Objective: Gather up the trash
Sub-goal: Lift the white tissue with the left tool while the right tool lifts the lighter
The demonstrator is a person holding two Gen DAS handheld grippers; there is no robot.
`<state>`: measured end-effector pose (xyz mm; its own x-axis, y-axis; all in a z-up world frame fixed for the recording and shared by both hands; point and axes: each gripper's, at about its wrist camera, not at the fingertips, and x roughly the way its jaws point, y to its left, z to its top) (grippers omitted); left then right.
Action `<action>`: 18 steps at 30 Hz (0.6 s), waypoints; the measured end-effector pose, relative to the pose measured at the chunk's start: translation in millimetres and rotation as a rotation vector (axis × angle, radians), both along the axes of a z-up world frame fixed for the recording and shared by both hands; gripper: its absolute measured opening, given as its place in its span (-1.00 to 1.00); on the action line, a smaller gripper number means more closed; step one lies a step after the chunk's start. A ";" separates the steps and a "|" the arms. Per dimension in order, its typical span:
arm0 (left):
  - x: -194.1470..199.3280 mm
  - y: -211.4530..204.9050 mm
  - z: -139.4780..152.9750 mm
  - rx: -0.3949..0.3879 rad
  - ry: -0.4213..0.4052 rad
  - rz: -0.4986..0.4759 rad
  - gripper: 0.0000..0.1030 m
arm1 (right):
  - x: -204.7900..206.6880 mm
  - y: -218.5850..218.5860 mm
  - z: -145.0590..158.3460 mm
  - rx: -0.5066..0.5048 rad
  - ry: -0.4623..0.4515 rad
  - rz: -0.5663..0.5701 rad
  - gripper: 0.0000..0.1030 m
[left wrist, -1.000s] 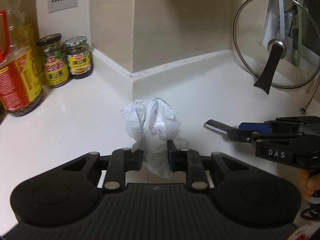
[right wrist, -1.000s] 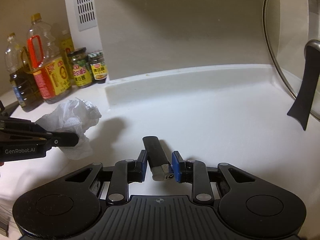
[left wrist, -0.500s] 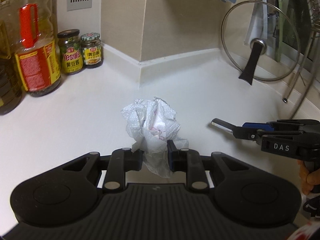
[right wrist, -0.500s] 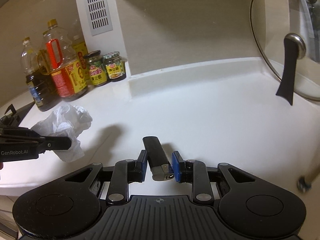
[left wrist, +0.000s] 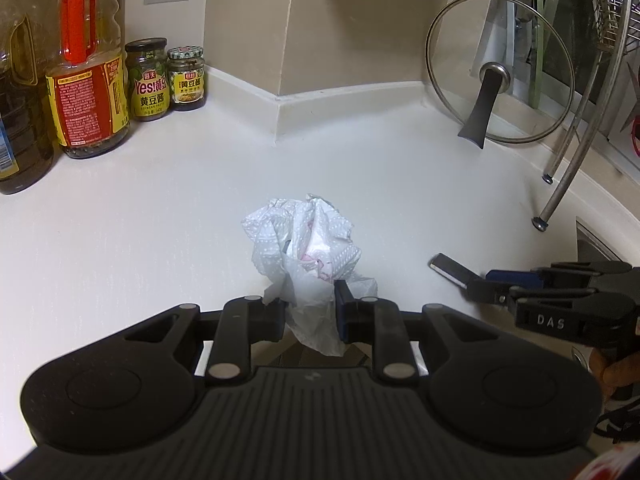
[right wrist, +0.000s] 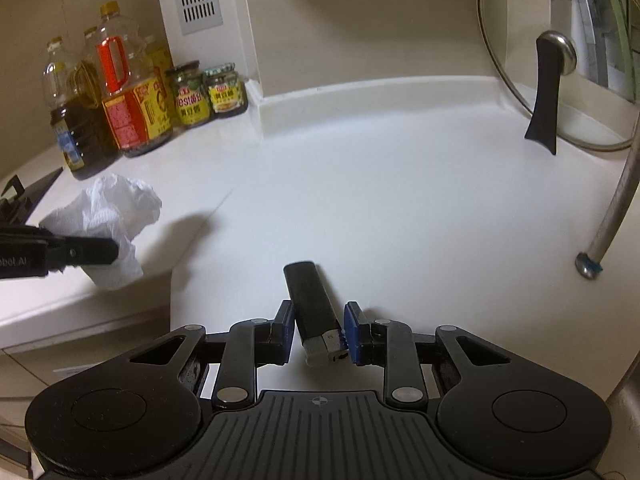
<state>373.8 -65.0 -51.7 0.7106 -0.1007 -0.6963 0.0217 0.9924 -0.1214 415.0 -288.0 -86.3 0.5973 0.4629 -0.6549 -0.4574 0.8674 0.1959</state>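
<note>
The left gripper (left wrist: 308,316) pinches a crumpled white dotted plastic bag (left wrist: 304,240); at its three o'clock, the right gripper (right wrist: 318,330) clamps a black lighter (right wrist: 310,304).

a home kitchen is showing here; cooking oil bottles (left wrist: 86,76) and sauce jars (left wrist: 149,80) are standing on a white countertop (left wrist: 160,208); a glass pot lid (left wrist: 496,70) is leaning against the wall beside a metal dish rack (left wrist: 588,92).
</note>
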 end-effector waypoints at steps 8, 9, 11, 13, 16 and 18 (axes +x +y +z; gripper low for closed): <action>2.9 -2.4 -1.2 -0.003 0.006 0.013 -0.59 | 8.6 1.2 -2.2 -0.029 0.008 0.047 -0.32; 3.4 -2.9 -1.6 -0.003 0.007 0.014 -0.59 | 10.2 2.0 -2.0 -0.033 0.007 0.059 -0.32; 4.1 -3.4 -2.3 -0.004 0.010 0.018 -0.59 | 11.0 5.0 -2.3 -0.042 -0.001 0.078 -0.32; 4.5 -3.0 -3.0 -0.006 0.013 0.021 -0.59 | 11.4 8.4 -3.1 -0.058 -0.009 0.101 -0.32; 5.1 -2.9 -3.1 -0.007 0.015 0.027 -0.59 | 10.6 12.8 -4.0 -0.079 -0.025 0.126 -0.38; 5.1 -2.2 -3.1 -0.008 0.016 0.031 -0.59 | 10.4 13.6 -4.7 -0.094 -0.036 0.133 -0.54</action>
